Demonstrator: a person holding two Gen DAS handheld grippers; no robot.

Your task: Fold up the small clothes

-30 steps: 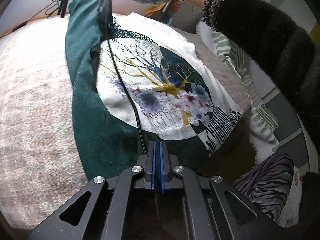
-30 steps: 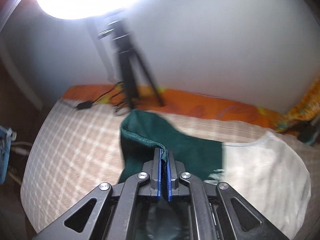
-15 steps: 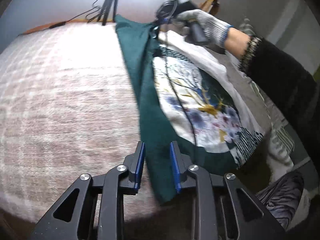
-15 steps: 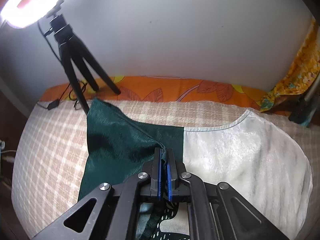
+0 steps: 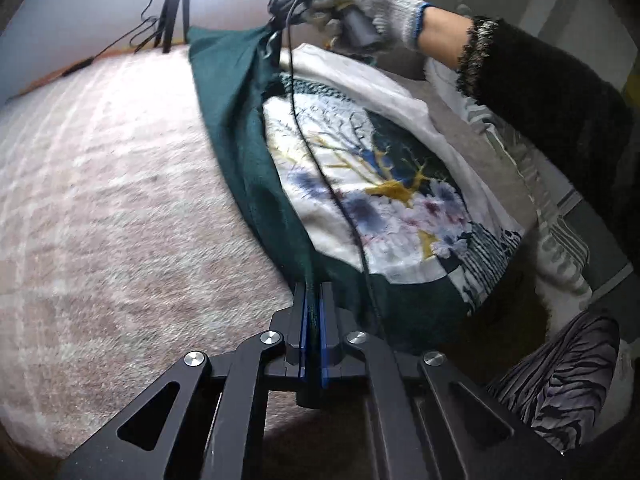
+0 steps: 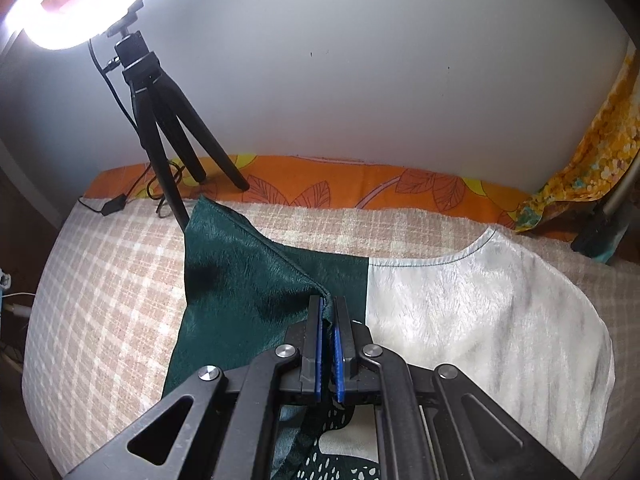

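- Your left gripper (image 5: 313,300) tilts downward; its jaws have just closed, pinching the near edge of the dark green plush garment with a white floral print (image 5: 372,184).
- Your gloved right hand (image 5: 372,12) angles the right gripper (image 6: 328,320) down, clamped on the garment's far green fold, on the pink checked blanket (image 5: 120,200).

Checked blanket (image 6: 100,280) carries green-white garment (image 6: 460,320), tripod (image 6: 160,112).

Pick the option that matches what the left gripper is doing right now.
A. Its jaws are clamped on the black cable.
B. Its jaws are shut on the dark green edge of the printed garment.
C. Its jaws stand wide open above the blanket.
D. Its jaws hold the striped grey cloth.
B: in the left wrist view the left gripper has its jaws pinched together on the green edge of the printed garment, with green cloth between them.
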